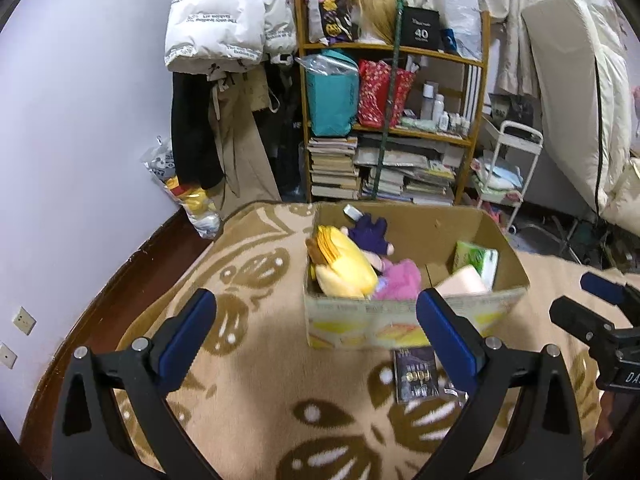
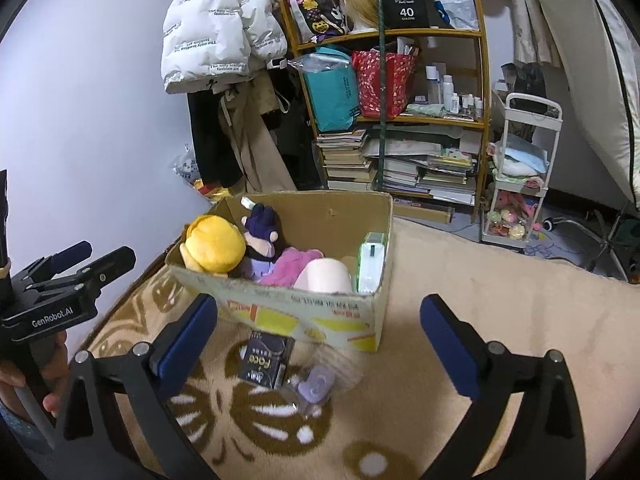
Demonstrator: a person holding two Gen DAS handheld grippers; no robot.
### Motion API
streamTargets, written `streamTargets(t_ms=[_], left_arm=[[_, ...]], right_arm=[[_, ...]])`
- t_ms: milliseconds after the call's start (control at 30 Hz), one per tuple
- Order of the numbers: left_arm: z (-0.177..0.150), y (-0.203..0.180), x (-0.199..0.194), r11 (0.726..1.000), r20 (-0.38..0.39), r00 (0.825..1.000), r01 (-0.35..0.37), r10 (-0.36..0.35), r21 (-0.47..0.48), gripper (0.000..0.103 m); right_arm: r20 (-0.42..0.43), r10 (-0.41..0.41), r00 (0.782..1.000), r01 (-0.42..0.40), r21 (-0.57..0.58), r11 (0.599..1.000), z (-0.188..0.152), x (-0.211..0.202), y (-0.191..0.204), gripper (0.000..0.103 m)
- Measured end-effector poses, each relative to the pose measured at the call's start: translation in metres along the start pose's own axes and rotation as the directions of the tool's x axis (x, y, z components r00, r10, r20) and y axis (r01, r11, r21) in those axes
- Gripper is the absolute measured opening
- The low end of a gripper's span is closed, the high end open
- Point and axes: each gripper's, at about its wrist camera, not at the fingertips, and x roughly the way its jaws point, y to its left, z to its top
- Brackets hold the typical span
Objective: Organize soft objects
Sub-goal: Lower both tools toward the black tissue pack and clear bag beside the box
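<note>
From the left wrist view, we saw the left gripper (image 1: 316, 320) with its jaws spread wide and nothing between them, hovering over the patterned blanket (image 1: 248, 392) just near of the cardboard box (image 1: 400, 320). The box held the soft things: a yellow plush toy (image 1: 344, 264) at its left end, a purple plush doll (image 1: 370, 234) behind it, a pink fluffy cloth (image 1: 400, 280) in the middle, and a green tissue pack (image 1: 474, 258) at the right. We judged the yellow plush light and squashy, best pinched across its rounded body, since it would give under the pads rather than slip. Its long axis ran from far left to near right along the box's left wall. A dark flat packet (image 1: 418, 374) lay on the blanket just near of the box.

From the right wrist view, the right gripper (image 2: 318, 320) also stood with jaws wide and empty. The left gripper came in at the left edge, a hand (image 2: 48, 372) around its handle. Here the tissue pack stood upright against the right wall of the box, and a pale pink roll (image 2: 326, 274) lay beside it, its axis pointing near to far. Beside the dark packet lay a small lilac item (image 2: 316, 384), which we could not identify; we judged the packet stiffer than the plush.
</note>
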Motion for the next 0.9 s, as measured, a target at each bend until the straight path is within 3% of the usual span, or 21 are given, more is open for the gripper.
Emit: streamTargets(t_ms=[433,900], left_arm=[[-0.020,-0.011,-0.025,0.999,-0.043,0.999,0.020,-0.019,0.032,0.099],[-0.020,-0.006,0.006,0.997,-0.114,0.991,0.070,-0.071,-0.018,0.099]], right_arm=[[-0.034,-0.031,0.999,0.030,-0.036,0.999,-0.027,-0.021,0.011,0.103],[-0.093,-0.060,0.994,0.057,-0.035,0.998,-0.034,0.005,0.006,0.103]])
